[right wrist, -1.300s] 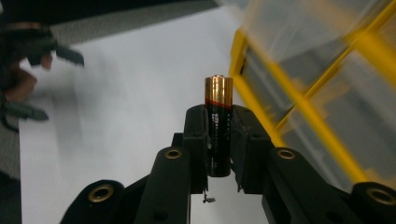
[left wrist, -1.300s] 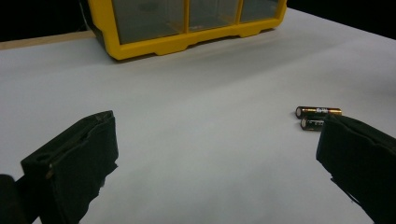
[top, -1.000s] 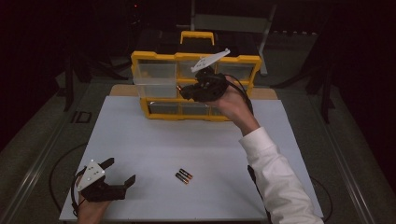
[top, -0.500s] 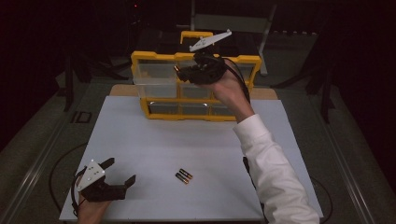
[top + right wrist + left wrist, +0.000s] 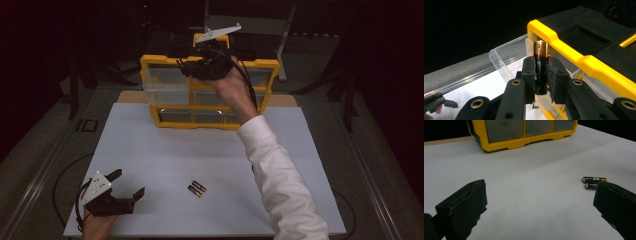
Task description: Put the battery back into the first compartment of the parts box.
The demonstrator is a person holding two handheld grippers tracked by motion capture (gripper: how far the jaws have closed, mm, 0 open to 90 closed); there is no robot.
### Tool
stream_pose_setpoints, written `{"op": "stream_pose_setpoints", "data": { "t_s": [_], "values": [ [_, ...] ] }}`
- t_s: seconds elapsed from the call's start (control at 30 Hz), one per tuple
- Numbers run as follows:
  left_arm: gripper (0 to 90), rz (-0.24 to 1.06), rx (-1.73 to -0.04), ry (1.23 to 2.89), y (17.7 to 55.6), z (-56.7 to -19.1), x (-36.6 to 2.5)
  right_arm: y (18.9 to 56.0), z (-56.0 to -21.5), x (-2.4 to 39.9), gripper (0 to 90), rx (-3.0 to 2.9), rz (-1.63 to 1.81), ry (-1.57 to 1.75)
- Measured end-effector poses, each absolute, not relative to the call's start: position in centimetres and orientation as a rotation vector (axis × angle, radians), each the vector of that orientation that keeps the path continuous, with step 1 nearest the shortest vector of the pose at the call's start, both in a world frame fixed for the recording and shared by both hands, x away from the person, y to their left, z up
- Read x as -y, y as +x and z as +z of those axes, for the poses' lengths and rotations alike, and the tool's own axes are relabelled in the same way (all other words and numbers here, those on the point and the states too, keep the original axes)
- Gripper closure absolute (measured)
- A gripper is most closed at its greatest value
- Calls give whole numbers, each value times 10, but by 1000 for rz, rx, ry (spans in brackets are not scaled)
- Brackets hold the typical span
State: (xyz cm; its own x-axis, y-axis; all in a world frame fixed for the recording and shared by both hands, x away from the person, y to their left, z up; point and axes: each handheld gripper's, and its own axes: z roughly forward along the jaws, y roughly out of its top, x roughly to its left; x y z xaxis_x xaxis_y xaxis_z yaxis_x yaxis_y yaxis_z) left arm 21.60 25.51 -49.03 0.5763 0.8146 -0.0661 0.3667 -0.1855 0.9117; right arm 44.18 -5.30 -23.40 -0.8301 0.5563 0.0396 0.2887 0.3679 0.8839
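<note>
My right gripper (image 5: 185, 66) hangs high at the top left of the yellow drawer organizer (image 5: 210, 123), beside its pulled-out clear drawer (image 5: 161, 90). In the right gripper view the gripper (image 5: 541, 75) is shut on a black AA battery (image 5: 540, 51) with a copper top, held upright over the clear drawer (image 5: 506, 56) next to the yellow frame (image 5: 564, 47). My left gripper (image 5: 129, 183) rests at the table's front left with its jaws wide open and nothing between them. Two more batteries (image 5: 197, 188) lie side by side on the white table; in the left gripper view these batteries (image 5: 594, 182) lie near the right jaw.
The white tabletop (image 5: 225, 155) stretches between the organizer and the front edge. The organizer (image 5: 524, 142) stands at the far edge with several clear-fronted drawers. A cable trails from the right hand. Dark surroundings lie beyond the table.
The right hand has lifted the held battery upward and leftward, from in front of the organizer's middle to its top left corner. The left gripper has stayed still.
</note>
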Motion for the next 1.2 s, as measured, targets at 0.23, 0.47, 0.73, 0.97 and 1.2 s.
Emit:
{"op": "stream_pose_setpoints", "data": {
  "t_s": [0.23, 0.47, 0.73, 0.97, 1.2],
  "values": [
    [0, 546, -971, 1780, 216, -490, -255, 446, -241, 46, 709, -2376, 1435, 780],
    [0, 545, -972, 1777, 215, -490, -255, 444, -244, 45, 247, -2426, 1367, 808],
    [0, 545, -972, 1782, 216, -490, -254, 436, -245, 59, 138, -2417, 1281, 805],
    [0, 545, -970, 1782, 216, -490, -254, 429, -259, 68, 133, -2461, 1186, 804],
    [0, 546, -969, 1783, 216, -490, -253, 418, -277, 69, 135, -2514, 1088, 774]
  ]
}}
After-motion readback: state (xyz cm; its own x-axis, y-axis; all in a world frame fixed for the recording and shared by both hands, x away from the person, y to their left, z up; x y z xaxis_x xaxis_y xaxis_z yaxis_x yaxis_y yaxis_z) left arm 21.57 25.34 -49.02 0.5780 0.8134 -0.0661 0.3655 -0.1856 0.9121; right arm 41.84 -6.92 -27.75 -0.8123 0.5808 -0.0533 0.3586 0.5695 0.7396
